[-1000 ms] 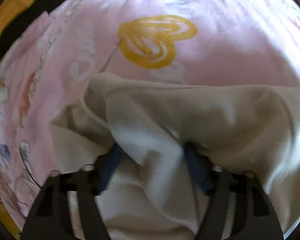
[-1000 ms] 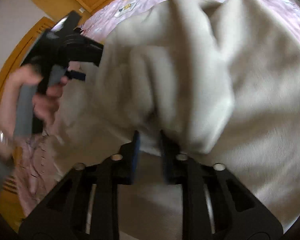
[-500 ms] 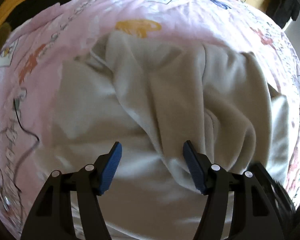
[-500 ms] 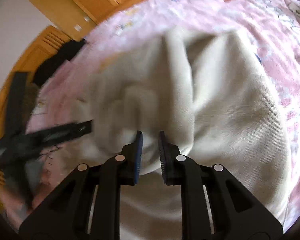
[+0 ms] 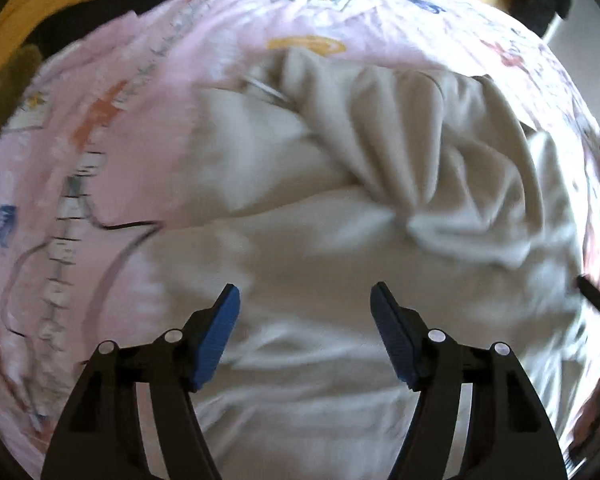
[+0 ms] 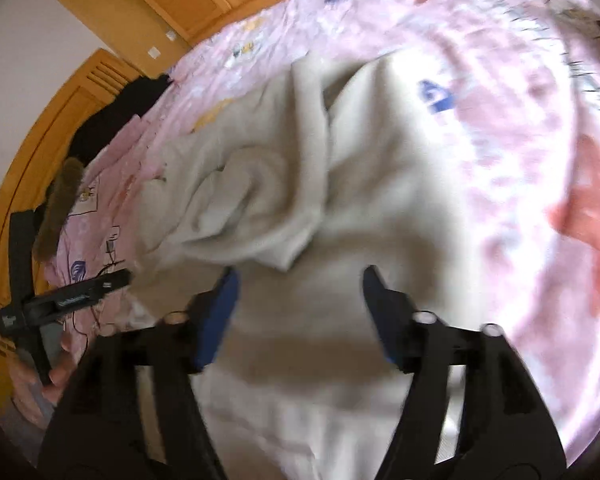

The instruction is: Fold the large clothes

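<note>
The bed (image 5: 112, 128), under a pink printed sheet, carries everything here and gives a broad flat place to spread a big piece, which is likely why the work is done on it. The garment (image 5: 340, 264), cream and thick, lies across the middle of the bed and runs down toward its near edge. It is not yet flat: a bunched fold (image 5: 440, 168) is heaped on its far part, ridged and doubled over itself, while the near part lies fairly smooth. That heap looks dropped rather than laid, so I judge the fold only half made and in need of straightening.

At the far corner of the bed dark clothes (image 6: 112, 116) are piled against a wooden door (image 6: 40, 152), well apart from the garment.

The left gripper (image 5: 305, 312) hovers above the smooth near part, pointing steeply down, its jaws wide apart with nothing between them; they have just been opening a little further. The right gripper (image 6: 298, 294) points down at a shallower slant at the edge of the heap. Its jaws have just been opening and stand wide; the cloth lies beyond and below them, not pinched. In the right wrist view a hand (image 6: 40, 372) grips the left tool's handle at the bed's left edge.
</note>
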Available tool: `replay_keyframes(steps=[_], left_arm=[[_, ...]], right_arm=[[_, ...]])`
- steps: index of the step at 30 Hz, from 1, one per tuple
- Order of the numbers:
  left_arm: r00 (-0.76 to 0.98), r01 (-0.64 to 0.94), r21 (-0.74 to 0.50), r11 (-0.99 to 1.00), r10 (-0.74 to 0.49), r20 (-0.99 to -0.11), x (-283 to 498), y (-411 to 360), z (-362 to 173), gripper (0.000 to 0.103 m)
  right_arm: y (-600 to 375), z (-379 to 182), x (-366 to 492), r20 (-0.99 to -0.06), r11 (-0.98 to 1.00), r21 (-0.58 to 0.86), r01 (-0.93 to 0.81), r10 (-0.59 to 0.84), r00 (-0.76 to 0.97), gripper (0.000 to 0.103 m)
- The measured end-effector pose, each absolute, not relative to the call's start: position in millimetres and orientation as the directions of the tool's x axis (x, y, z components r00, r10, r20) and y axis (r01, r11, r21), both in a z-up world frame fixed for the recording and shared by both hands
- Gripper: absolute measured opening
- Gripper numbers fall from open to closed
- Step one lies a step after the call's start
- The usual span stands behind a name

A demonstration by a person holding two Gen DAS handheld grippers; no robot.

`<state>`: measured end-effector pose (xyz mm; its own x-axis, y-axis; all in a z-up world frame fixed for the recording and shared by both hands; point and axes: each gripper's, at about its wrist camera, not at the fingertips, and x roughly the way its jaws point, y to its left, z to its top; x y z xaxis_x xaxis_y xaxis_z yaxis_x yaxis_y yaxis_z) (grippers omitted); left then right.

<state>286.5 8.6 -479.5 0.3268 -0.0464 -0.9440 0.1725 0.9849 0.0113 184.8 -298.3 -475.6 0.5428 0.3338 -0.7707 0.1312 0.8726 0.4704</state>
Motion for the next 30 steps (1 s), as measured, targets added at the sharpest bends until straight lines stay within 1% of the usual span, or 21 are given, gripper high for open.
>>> replay_keyframes(steps=[2,5,6,9,11,15,16,17,18,19,21,23,26,30], left_arm=[[0.335,0.18,0.024,0.983,-0.038,-0.942,270,33,-469,0.068],[0.32,0.149,0.04,0.988,-0.01,-0.947,247,82,-462,0.07],[0.316,0.135,0.047,0.99,0.002,-0.949,245,94,-462,0.07],[0.286,0.072,0.037,0.997,0.015,-0.958,228,133,-466,0.072],[0.248,0.043,0.016,0.999,0.004,-0.969,211,152,-476,0.072],[0.145,0.052,-0.055,0.997,-0.062,-0.988,178,167,-501,0.073],[0.113,0.071,-0.054,0.996,-0.062,-0.992,168,169,-508,0.073],[0.095,0.1,-0.035,0.994,-0.045,-0.994,159,170,-513,0.073],[0.082,0.125,-0.016,0.992,-0.026,-0.996,150,172,-516,0.074],[0.067,0.145,0.001,0.989,-0.008,-0.998,141,175,-520,0.077],[0.021,0.168,0.01,0.986,0.006,-1.0,126,184,-531,0.078],[-0.015,0.176,0.004,0.984,0.007,-1.0,116,190,-540,0.078],[-0.054,0.174,-0.04,0.984,-0.031,-0.998,105,197,-549,0.078],[-0.068,0.19,-0.085,0.978,-0.073,-0.995,100,198,-555,0.08]], right_arm=[[-311,-474,154,-0.781,0.871,0.467,0.156,0.323,0.535,0.066],[-333,-479,111,-0.796,0.845,0.482,0.231,0.312,0.518,0.07],[-337,-481,102,-0.798,0.838,0.487,0.247,0.312,0.516,0.07],[-360,-488,76,-0.798,0.801,0.518,0.301,0.325,0.508,0.07],[-376,-495,61,-0.78,0.756,0.571,0.321,0.378,0.499,0.07],[-400,-506,35,-0.767,0.718,0.625,0.307,0.488,0.417,0.072],[-404,-507,30,-0.772,0.725,0.621,0.298,0.5,0.392,0.074],[-407,-510,24,-0.778,0.732,0.617,0.29,0.513,0.362,0.08],[-410,-513,19,-0.786,0.737,0.612,0.287,0.523,0.33,0.082],[-414,-518,12,-0.796,0.745,0.603,0.286,0.535,0.284,0.082],[-414,-527,6,-0.812,0.757,0.584,0.293,0.539,0.224,0.082],[-415,-536,-6,-0.801,0.737,0.597,0.317,0.566,0.192,0.082],[-410,-543,-21,-0.78,0.703,0.618,0.353,0.603,0.165,0.082],[-399,-545,-35,-0.769,0.707,0.63,0.32,0.626,0.13,0.086]])
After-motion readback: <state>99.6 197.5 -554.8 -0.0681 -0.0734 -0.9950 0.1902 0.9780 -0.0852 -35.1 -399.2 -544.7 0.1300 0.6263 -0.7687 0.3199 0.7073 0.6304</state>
